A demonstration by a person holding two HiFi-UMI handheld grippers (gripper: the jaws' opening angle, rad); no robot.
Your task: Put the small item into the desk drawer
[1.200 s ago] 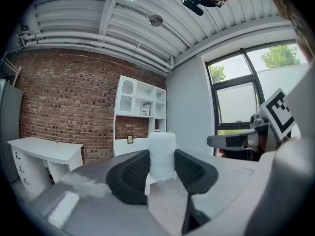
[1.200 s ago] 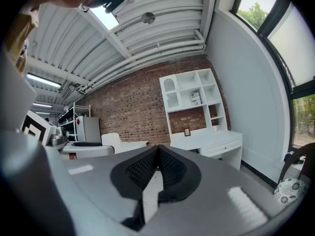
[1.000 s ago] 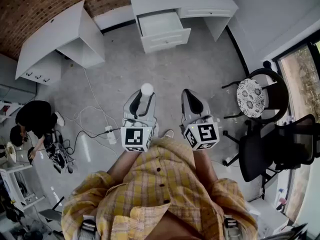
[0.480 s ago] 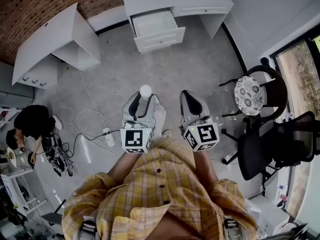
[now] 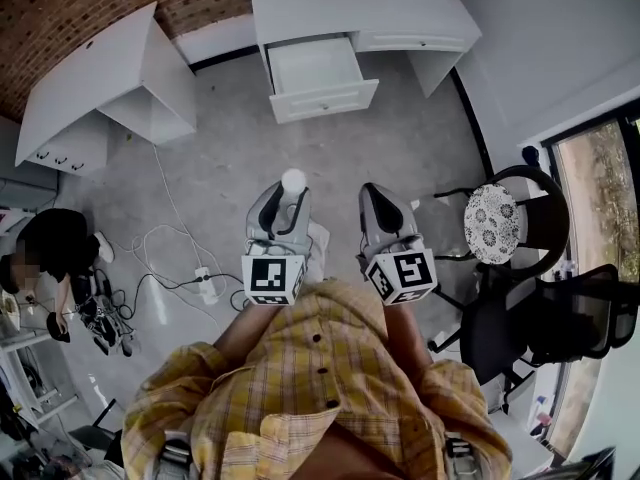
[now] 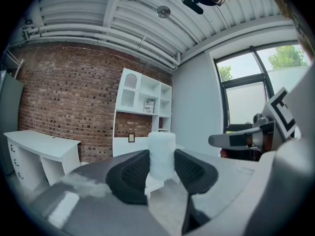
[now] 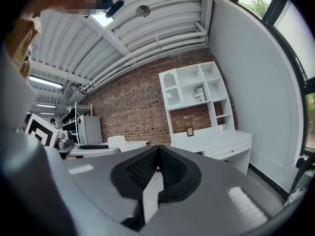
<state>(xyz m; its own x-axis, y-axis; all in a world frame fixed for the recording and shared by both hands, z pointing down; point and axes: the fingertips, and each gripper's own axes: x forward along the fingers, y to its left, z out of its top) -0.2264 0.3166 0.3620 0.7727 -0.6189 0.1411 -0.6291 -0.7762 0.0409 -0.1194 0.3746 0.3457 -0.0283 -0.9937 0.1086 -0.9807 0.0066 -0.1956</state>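
- White and frosted-looking, the small item [image 6: 161, 154] sits clamped between the ribbed pads [image 6: 130, 171] of my left tongs [image 6: 161, 170], held in front of my chest over the grey floor.
- It reads as a short, stubby cylinder. I judge it light and fairly stiff, since the pads leave no visible dent, though what it is made of cannot be told.
- Its matt skin looks unlikely to slip. The sound place to grip is across its round side, low on the body, which is where the pads press now.
- Its long axis stands upright, crossways to the jaws. The flat top rises clear above the pads toward the ceiling, and from the head view only that round top [image 5: 293, 179] shows.
- My right tongs [image 7: 157, 167] are empty, jaws closed pad to pad, carried just beside the left.
- Ahead, well apart from both tongs, the drawer [image 5: 326, 101] of the white desk [image 5: 350, 8] stands pulled open, its inside apparently bare.
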